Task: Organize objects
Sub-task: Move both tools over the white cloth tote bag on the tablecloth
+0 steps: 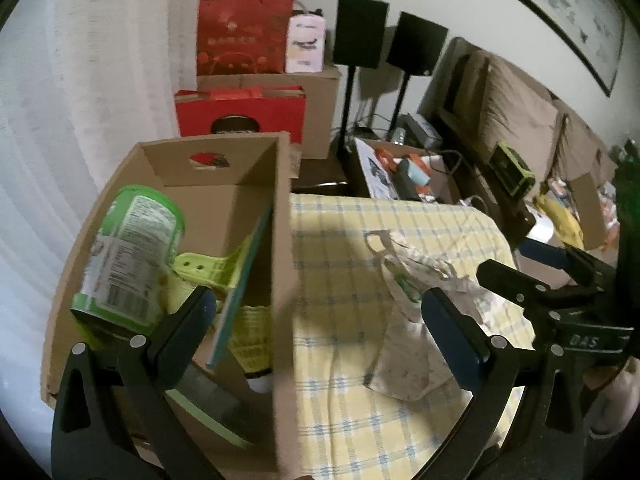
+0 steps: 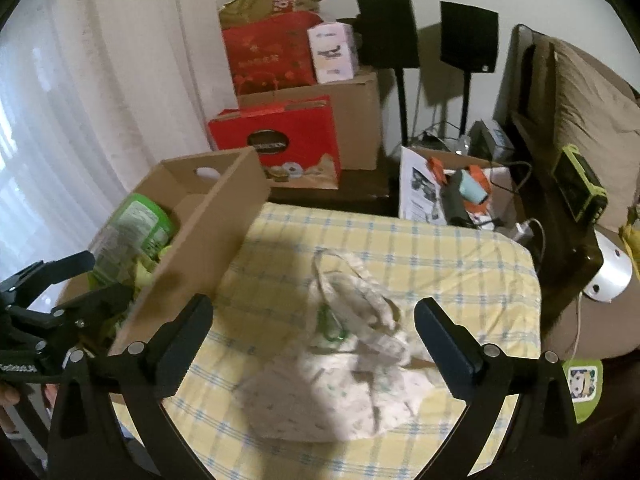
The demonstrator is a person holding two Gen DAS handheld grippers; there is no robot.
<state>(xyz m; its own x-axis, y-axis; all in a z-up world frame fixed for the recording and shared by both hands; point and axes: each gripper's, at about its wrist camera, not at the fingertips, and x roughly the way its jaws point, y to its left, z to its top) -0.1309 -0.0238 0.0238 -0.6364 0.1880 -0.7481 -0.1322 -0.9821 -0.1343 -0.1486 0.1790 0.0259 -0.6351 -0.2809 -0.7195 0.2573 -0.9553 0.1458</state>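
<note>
An open cardboard box [image 1: 280, 216] stands on the left of a yellow checked cloth [image 1: 332, 248]. In it lie a green labelled canister [image 1: 128, 252], lime-green plastic pieces [image 1: 204, 268] and a teal-edged flat board [image 1: 240, 280]. A crumpled white patterned bag [image 2: 352, 356] lies on the cloth [image 2: 440, 256]; it also shows in the left wrist view [image 1: 416, 312]. My left gripper [image 1: 320, 320] is open and empty, over the box's right wall. My right gripper [image 2: 314, 336] is open and empty, just above the bag. The box shows in the right wrist view [image 2: 200, 236] too.
Red gift boxes [image 2: 280, 136] and brown cartons [image 2: 352, 116] are stacked behind by the curtain. Two black speakers on stands [image 2: 388, 32] stand at the wall. A box of tools and papers [image 2: 452, 188] sits behind the cloth. A brown sofa [image 2: 580, 92] is at right.
</note>
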